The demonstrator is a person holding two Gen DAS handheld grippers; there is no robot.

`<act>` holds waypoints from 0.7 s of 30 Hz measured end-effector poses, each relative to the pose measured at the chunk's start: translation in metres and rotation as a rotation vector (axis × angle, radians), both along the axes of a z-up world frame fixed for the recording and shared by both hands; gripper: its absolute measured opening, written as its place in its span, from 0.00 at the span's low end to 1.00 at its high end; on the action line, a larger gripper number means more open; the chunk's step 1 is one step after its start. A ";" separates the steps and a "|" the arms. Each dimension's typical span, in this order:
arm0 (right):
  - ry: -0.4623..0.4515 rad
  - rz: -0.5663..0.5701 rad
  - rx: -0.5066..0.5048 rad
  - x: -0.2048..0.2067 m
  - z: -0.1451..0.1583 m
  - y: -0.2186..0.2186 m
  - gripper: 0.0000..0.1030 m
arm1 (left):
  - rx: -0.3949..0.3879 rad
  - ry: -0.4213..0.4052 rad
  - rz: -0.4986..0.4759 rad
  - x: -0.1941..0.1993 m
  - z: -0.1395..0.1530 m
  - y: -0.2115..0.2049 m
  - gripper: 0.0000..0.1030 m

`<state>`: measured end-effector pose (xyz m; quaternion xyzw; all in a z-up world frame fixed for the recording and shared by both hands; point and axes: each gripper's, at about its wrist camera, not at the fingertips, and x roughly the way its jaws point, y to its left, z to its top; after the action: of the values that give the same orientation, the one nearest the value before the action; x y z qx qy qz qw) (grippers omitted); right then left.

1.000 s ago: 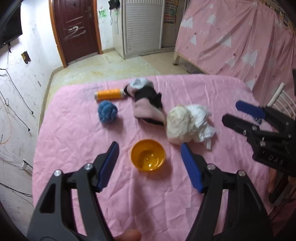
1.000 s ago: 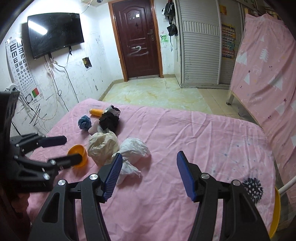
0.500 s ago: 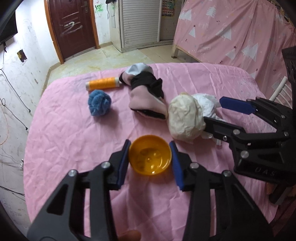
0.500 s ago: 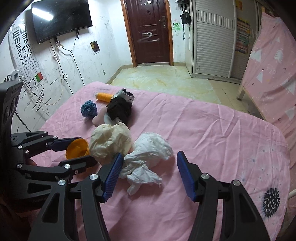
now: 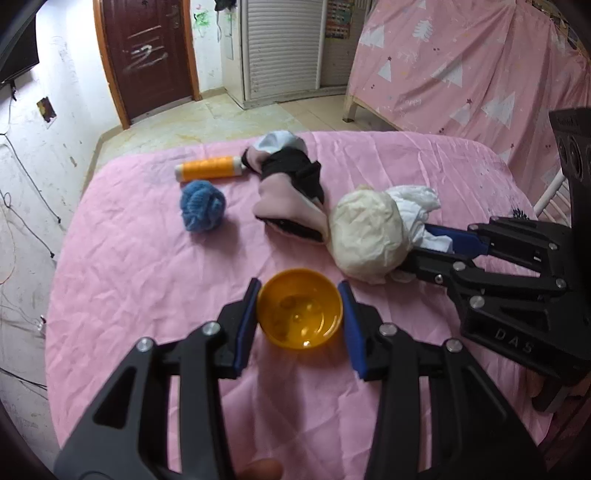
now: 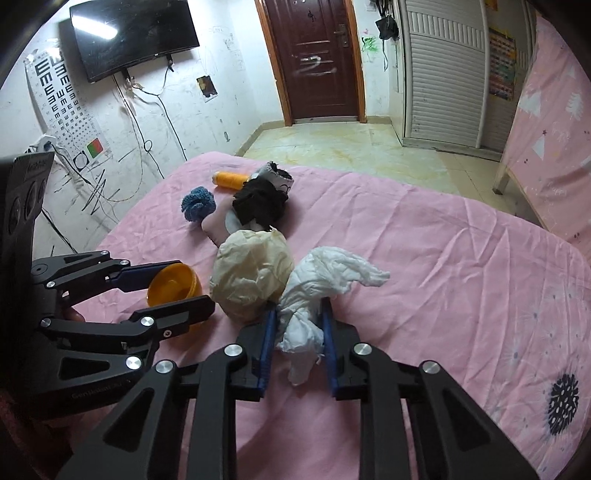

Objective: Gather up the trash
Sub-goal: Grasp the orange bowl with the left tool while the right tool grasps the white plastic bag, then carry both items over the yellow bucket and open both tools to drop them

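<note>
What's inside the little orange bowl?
The orange bowl, clamped by the left gripper, looks empty: only its shiny bottom shows, with faint marks too blurred to name. The cloth beneath it is hidden.

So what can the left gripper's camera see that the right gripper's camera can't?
Only the left wrist view shows the inside of the orange bowl from above, clamped between the left gripper pads.

Only the right wrist view shows the wall television, the eye chart, and the right gripper shut on the white crumpled tissue.

Both show the pink bedsheet, the cream paper ball, blue yarn ball, orange thread spool, the clothes pile and the brown door.
</note>
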<state>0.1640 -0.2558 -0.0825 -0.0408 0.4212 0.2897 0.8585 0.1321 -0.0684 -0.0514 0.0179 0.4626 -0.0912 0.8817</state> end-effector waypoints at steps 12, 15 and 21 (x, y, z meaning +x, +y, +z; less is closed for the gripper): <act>-0.077 -0.084 0.119 -0.022 0.032 -0.052 0.16 | 0.019 -0.099 0.025 -0.031 0.043 -0.004 0.39; -0.102 -0.106 0.141 -0.028 0.041 -0.066 0.16 | 0.025 -0.125 0.017 -0.037 0.054 -0.014 0.39; -0.155 -0.177 0.189 -0.046 0.055 -0.109 0.16 | 0.037 -0.173 -0.020 -0.046 0.074 -0.042 0.39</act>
<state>0.1184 -0.3647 -0.0273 0.0550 0.3263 0.2472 0.9107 0.0857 -0.1109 0.0229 0.0467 0.3862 -0.0893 0.9169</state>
